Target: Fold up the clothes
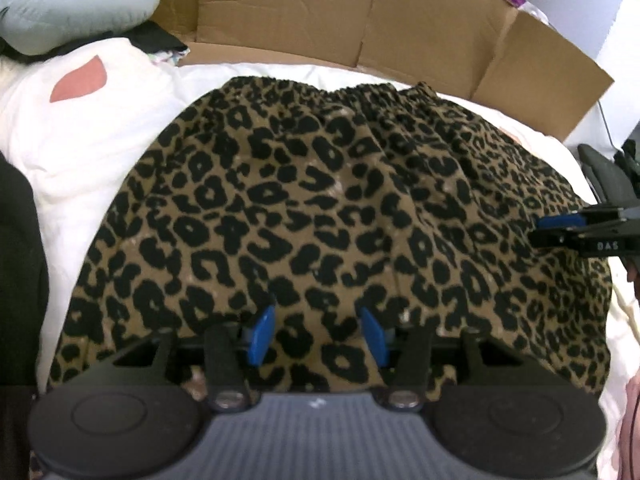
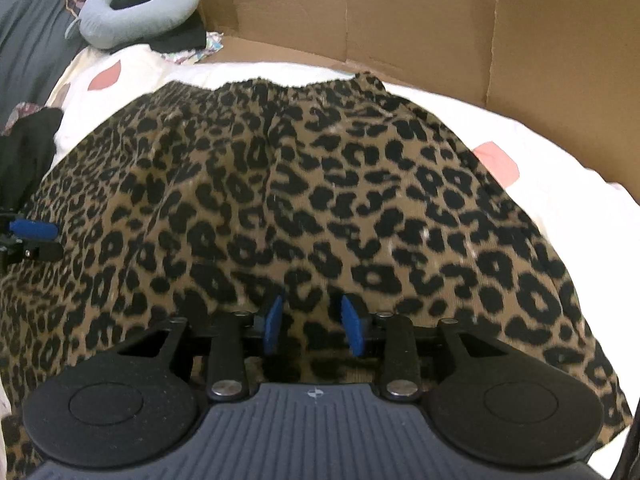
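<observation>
A leopard-print skirt (image 1: 320,208) is shown spread flat on the white bedding (image 1: 100,152), its gathered waistband turned toward the cardboard wall (image 1: 320,16). The left gripper (image 1: 318,330) is held over the skirt's near hem, jaws partly apart with only flat cloth seen between the blue pads (image 1: 262,334). The right gripper (image 2: 311,326) is held likewise, jaws narrower and nothing gripped. A grey neck pillow (image 2: 136,10) is seen beyond the skirt's left side.
</observation>
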Motion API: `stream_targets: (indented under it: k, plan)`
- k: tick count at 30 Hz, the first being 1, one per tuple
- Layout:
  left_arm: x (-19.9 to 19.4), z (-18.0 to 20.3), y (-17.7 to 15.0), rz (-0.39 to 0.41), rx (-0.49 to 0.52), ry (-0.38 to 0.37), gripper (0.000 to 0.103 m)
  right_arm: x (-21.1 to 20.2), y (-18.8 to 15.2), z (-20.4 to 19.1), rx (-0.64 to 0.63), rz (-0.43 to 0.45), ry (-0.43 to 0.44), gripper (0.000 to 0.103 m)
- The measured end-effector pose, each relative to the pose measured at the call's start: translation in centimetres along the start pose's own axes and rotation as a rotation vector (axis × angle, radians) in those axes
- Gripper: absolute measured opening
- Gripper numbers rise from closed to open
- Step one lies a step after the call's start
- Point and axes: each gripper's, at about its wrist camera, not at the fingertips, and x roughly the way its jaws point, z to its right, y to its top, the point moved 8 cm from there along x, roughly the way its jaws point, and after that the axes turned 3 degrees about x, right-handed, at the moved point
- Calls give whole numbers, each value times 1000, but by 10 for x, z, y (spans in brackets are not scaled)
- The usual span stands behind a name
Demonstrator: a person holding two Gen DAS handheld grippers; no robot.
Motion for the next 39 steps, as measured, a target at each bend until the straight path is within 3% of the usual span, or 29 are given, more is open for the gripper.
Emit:
stream_targets:
  k: [8,24,31,39]
  plan:
    - [-11,14,-17,-24,15,-31,52,-24,-22,5,-4,4,-16,44]
    - [-24,25,-55,-80,58,-14,53,-54,-64,17,-2,-22,-80,44]
    - [-38,35,-53,-67,51,-46,53,-77,-77,13,-3,-14,-85,45]
    - [-39,49,-42,-47,46,-69,53,-83,-65,-17,-55,36,-4,45]
